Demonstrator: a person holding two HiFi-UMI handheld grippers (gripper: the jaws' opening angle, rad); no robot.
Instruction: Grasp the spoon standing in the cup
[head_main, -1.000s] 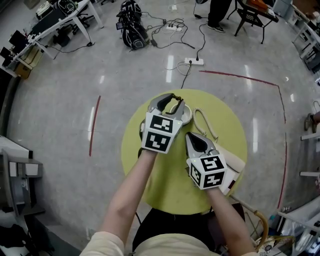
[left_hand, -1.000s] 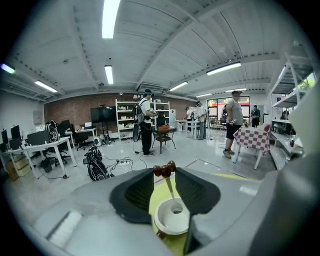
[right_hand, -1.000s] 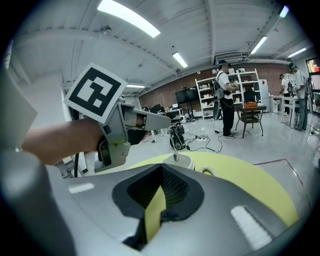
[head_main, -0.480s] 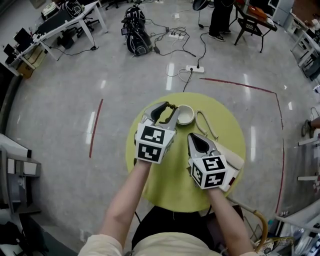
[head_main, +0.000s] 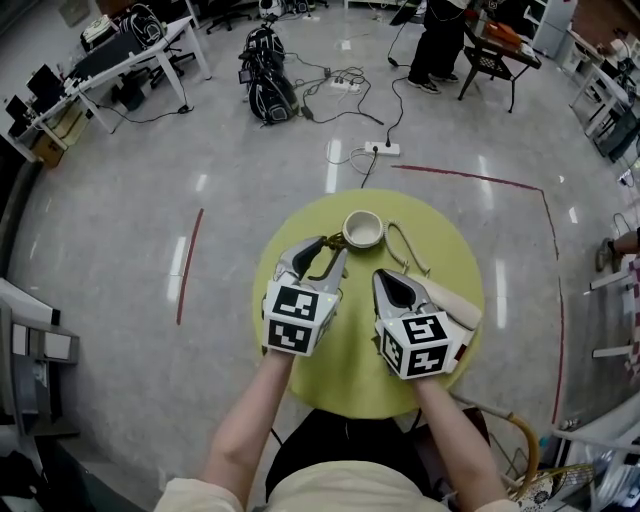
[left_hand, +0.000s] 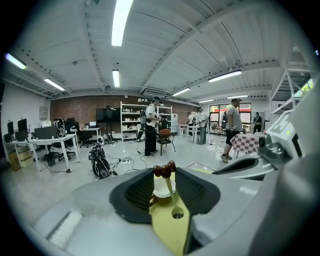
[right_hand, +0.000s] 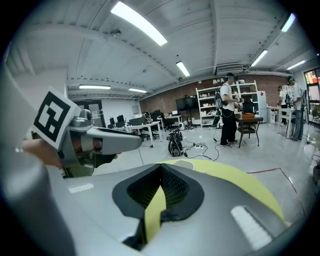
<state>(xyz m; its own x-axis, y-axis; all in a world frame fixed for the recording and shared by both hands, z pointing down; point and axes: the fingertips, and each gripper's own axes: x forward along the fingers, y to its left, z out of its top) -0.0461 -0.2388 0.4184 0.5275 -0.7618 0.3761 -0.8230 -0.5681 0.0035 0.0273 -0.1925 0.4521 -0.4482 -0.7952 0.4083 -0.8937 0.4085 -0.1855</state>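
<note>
While the left gripper has its jaws pinching the spoon, the cup stands apart.
Brown spoon end pokes past the jaw tips, clear of the white cup just beyond; right gripper alongside, jaws almost together on nothing, above the yellow-green table.
</note>
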